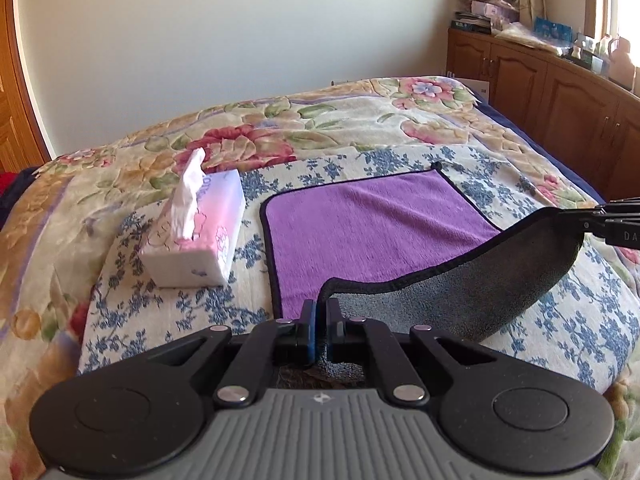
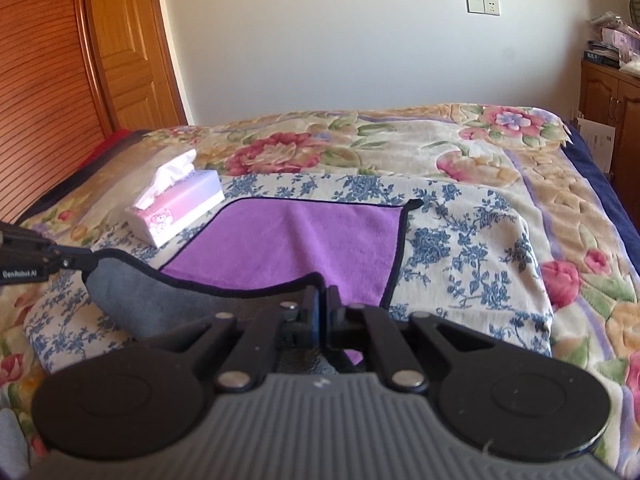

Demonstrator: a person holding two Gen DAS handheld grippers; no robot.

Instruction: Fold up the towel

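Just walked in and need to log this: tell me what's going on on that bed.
A person is folding a purple towel with a handheld gripper in each hand. The left gripper and the right gripper are each shut on a near corner, and the near edge is lifted so the grey underside shows. The far half lies flat on the blue-flowered cloth. A tissue box sits beside the towel on its left, untouched. The fold is not yet laid over.

The left hand-held gripper [image 1: 320, 312] has its jaws drawn nearly together, pinching the towel [image 1: 360, 232] edge at a near corner. The right hand-held gripper [image 2: 323, 300] is likewise clamped on the other near corner, level with it and well apart.
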